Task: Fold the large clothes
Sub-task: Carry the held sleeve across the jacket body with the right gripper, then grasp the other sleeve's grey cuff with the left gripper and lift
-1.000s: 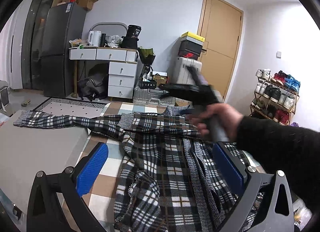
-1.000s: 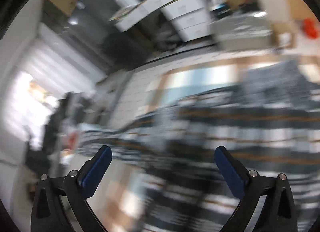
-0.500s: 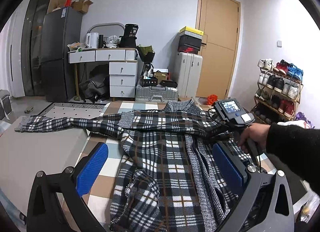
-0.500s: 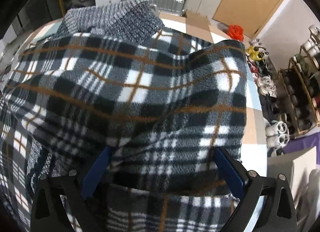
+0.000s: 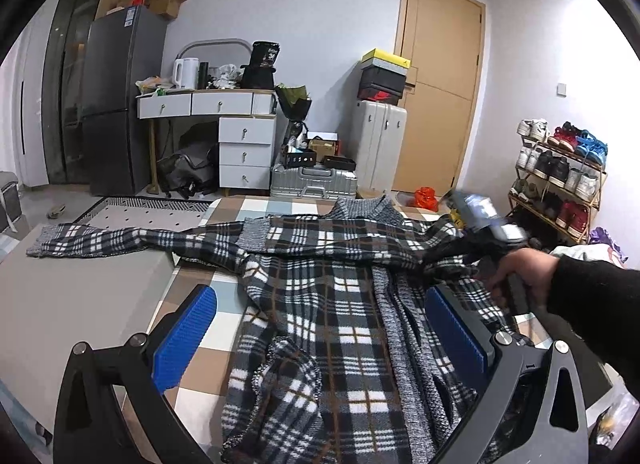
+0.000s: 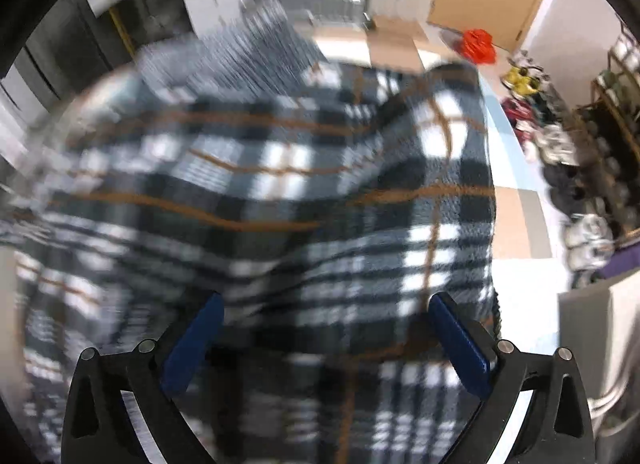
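The right gripper (image 6: 324, 340) had its blue pads spread wide, with the plaid fleece jacket's (image 6: 280, 192) right shoulder bunched between them but not pinched; the view was blurred. The left gripper (image 5: 316, 336) hung released above the jacket's (image 5: 332, 304) front panel, touching nothing. The jacket lay spread on the checkered bed (image 5: 208, 340), one sleeve (image 5: 104, 238) stretched left. Judging by this, the first side fold was being set up; next, the right pads needed to clamp the shoulder.
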A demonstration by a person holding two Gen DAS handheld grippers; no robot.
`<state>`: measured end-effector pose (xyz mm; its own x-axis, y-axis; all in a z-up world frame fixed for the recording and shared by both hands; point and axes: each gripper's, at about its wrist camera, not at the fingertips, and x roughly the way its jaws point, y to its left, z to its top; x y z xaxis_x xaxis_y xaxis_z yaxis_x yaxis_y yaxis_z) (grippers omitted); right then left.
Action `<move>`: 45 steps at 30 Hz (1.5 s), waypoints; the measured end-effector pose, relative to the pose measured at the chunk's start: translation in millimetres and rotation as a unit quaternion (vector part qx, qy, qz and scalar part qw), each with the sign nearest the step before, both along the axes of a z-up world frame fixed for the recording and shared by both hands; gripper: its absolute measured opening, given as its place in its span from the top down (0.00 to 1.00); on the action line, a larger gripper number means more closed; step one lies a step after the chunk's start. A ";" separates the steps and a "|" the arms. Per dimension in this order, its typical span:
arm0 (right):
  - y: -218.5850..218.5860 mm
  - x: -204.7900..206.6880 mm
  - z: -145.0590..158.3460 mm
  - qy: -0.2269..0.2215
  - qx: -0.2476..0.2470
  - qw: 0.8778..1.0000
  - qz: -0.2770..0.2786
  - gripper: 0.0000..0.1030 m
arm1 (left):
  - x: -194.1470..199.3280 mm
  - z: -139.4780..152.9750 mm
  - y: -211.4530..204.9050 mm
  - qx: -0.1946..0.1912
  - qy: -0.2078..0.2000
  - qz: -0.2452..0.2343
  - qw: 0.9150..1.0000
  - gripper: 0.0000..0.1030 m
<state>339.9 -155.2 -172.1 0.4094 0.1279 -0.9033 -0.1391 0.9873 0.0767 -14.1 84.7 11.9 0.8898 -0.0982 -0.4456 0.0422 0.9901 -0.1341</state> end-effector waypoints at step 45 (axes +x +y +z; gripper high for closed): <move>55.8 -289.2 82.5 -0.237 0.314 0.912 0.114 0.00 | 52.7 -35.4 358.1 -0.304 0.169 0.328 0.878 0.01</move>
<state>50.7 -99.5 -89.6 0.6331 0.6897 -0.3514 -0.5003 0.7110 0.4941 38.6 442.9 -23.6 0.6708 0.0751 -0.7378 -0.6551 0.5265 -0.5419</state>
